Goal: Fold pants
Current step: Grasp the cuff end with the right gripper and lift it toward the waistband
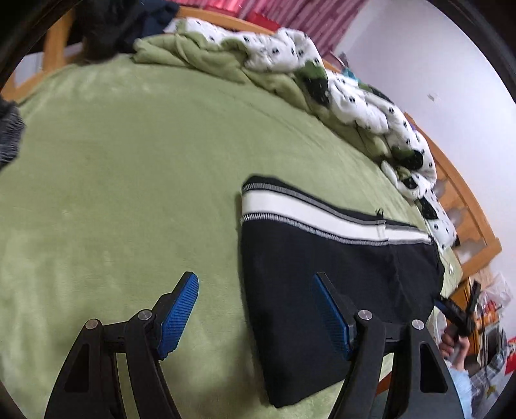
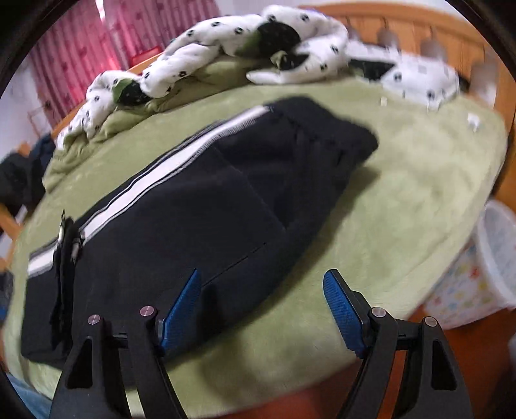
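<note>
Black pants (image 1: 322,274) with a white side stripe lie folded flat on the green blanket (image 1: 129,161). In the right wrist view the pants (image 2: 193,209) stretch from near left to far right, with a drawstring (image 2: 66,245) at the left end. My left gripper (image 1: 254,290) is open and empty, above the pants' left edge. My right gripper (image 2: 262,287) is open and empty, over the pants' near edge. The right gripper also shows at the bed's far right in the left wrist view (image 1: 458,309).
A crumpled white spotted quilt (image 1: 354,90) lies along the far side of the bed, also seen in the right wrist view (image 2: 225,48). A wooden bed frame (image 1: 467,199) borders it. Dark clothes (image 1: 113,29) sit at the far corner. A white basket (image 2: 483,264) stands beside the bed.
</note>
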{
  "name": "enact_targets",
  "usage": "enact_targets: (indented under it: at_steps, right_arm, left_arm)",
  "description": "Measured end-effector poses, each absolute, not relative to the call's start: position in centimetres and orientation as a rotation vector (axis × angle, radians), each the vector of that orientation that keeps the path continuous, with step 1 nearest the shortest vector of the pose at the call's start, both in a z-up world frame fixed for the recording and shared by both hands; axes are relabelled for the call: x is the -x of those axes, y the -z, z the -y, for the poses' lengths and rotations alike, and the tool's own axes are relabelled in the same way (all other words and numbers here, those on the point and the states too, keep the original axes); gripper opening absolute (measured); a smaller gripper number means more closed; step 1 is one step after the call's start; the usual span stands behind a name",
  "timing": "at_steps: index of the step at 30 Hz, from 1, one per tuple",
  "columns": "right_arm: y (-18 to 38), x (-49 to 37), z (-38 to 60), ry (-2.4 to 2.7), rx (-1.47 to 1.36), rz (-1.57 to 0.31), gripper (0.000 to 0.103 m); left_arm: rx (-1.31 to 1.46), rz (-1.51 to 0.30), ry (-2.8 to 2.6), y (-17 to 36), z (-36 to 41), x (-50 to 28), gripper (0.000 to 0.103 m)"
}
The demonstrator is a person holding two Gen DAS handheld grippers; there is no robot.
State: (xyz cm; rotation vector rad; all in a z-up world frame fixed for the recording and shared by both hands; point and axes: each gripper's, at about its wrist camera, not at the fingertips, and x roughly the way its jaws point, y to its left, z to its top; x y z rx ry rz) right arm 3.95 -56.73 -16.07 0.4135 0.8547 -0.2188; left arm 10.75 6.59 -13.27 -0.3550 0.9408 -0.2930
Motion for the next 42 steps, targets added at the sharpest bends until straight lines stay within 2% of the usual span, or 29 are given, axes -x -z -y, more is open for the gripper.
enact_targets:
  at_steps: [5,8,13,15,16,18,20,21,26,30,34,38,42]
  right_arm:
    - [17.7,-6.3,58.2,0.205,-0.521,-0.763,0.077]
    - [17.9,-8.7,59.7,0.222,-0.555,-0.741,0.077]
    - [17.8,-12.6,62.8,0.228,-0.68,-0.72,0.077]
    - [18.0,-13.7,63.6,0.237,-0.721,-0.722,0.075]
    - [17.8,-14.1,63.6,0.259,-0.711,-0.719,0.07]
    - [16.8,-14.5,63.0,0.286,-0.647,-0.714,0.031]
    - [14.5,-14.0,61.4,0.284,-0.586,-0.651,0.018]
    - [13.4,-13.9,60.6,0.289,-0.553,-0.631,0.016]
    - [6.4,-14.6,55.1,0.265,-0.393,-0.533,0.014]
    - [0.9,-15.2,51.3,0.158,-0.392,-0.438,0.013]
    - [-1.9,-16.4,47.7,0.023,-0.42,-0.392,0.013]
    - [0.1,-18.7,44.6,-0.067,-0.412,-0.394,0.013]
    - [6.9,-22.4,43.5,-0.084,-0.431,-0.544,0.013]
  left_arm:
    - [0.341,-1.062,0.362,18.3,-4.0,-13.1,0.071]
    - [0.322,-0.99,0.396,18.6,-3.0,-13.5,0.074]
    - [0.388,-1.012,0.465,18.9,-1.9,-16.5,0.073]
    - [0.41,-1.022,0.468,19.0,-1.3,-17.5,0.06]
    - [0.402,-1.025,0.441,18.9,-1.0,-17.8,0.052]
    - [0.419,-1.029,0.423,18.7,-0.9,-18.0,0.026]
    - [0.477,-1.032,0.423,18.0,-1.5,-18.0,0.019]
    - [0.499,-1.02,0.427,17.5,-1.8,-18.0,0.017]
    - [0.437,-0.924,0.424,12.7,-1.5,-17.6,0.012]
    - [0.432,-0.881,0.415,9.6,-2.9,-17.4,0.012]
    - [0.383,-0.847,0.32,6.8,-7.3,-17.3,0.012]
    - [0.363,-0.848,0.199,6.4,-13.7,-18.1,0.013]
    - [0.348,-0.961,0.133,11.6,-17.0,-19.9,0.018]
